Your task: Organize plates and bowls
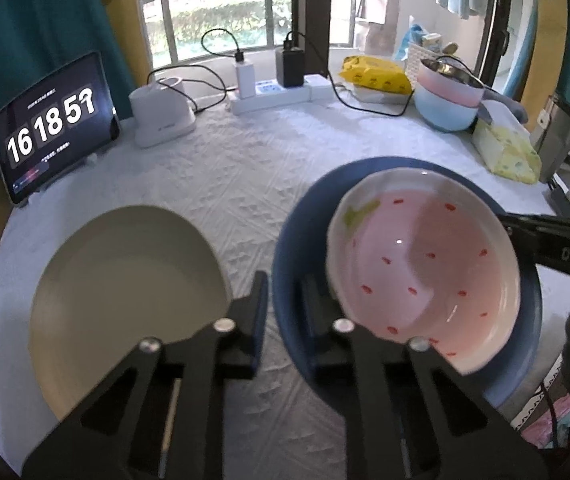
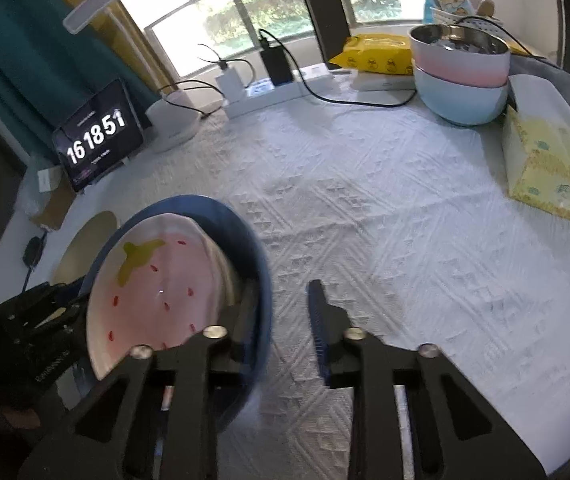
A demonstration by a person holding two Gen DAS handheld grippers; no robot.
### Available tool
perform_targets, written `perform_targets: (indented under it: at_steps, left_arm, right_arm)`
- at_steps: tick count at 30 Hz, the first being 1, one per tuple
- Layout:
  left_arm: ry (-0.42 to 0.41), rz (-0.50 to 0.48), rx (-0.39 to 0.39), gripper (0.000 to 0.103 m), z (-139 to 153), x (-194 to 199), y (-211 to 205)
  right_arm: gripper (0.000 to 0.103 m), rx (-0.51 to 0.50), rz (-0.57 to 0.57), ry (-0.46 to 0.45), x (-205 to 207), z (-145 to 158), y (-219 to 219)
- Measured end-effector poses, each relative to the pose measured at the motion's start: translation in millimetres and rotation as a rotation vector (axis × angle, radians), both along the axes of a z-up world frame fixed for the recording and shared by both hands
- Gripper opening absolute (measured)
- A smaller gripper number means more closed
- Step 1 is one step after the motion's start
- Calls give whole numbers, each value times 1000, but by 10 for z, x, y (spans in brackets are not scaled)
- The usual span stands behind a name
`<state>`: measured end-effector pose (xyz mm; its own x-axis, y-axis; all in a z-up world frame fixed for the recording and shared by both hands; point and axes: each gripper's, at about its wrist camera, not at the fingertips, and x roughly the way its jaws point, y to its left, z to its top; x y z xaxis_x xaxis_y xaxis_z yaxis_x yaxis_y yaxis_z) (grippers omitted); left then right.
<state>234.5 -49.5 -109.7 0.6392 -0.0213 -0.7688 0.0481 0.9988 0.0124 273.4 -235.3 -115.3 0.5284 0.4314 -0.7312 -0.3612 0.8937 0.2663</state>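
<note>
Pink round ceramic bowl with red strawberry dots and a green leaf mark (image 1: pixel 421 264) sits inside the dark blue round ceramic bowl (image 1: pixel 297 240), nested off-centre and apparently tilted. We can't tell whether the blue bowl rests on the table (image 1: pixel 225 184) or is off it.

Left gripper (image 1: pixel 285 284): fingers are clenched on the blue bowl's near-left rim, one finger outside the wall and one inside. The pink bowl's rim lies just beside the inner finger.

Right gripper (image 2: pixel 281 292): fingers straddle the blue bowl's wall on the opposite side, one inside next to the pink bowl and one outside. A strip of tablecloth shows between the wall and the outer finger, so we cannot tell if the pads actually bite. In the left wrist view its tip sits at the pink bowl's right rim.

Beige round plate (image 1: pixel 125 300) lies flat on the table just left of the blue bowl, apart from it.

Further back: tablet showing a clock (image 1: pixel 53 124) at the far left, white power strip with chargers (image 1: pixel 273 96) by the window, a stack of pink and pale blue bowls (image 1: pixel 449 96) at the far right, and a yellow tissue pack (image 1: pixel 505 152) beside it.
</note>
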Motion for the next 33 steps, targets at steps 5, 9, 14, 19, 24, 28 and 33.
perform_targets:
  at_steps: [5, 9, 14, 19, 24, 28, 33]
  left_arm:
    - [-9, 14, -30, 10, -1, 4, 27]
    - [-18, 26, -44, 9, -4, -9, 24]
    - [-21, 28, -75, 8, 4, -23, 46]
    - [-11, 19, -89, 8, 10, -34, 48]
    - [-16, 18, -107, 8, 43, -51, 60]
    - [-32, 17, -121, 8, 102, -67, 78]
    - [-51, 12, -134, 8, 187, -88, 116]
  right_arm:
    - [10, 16, -24, -10, -34, -2, 23]
    - [10, 13, -38, -14, -57, 2, 19]
    - [9, 29, -58, -12, -96, 13, 4]
    - [9, 34, -69, -3, -110, 45, -8]
    - [9, 29, -75, -13, -137, 99, 3]
    - [9, 26, -77, -30, -152, 176, 3]
    - [9, 27, -81, -50, -170, 297, 28]
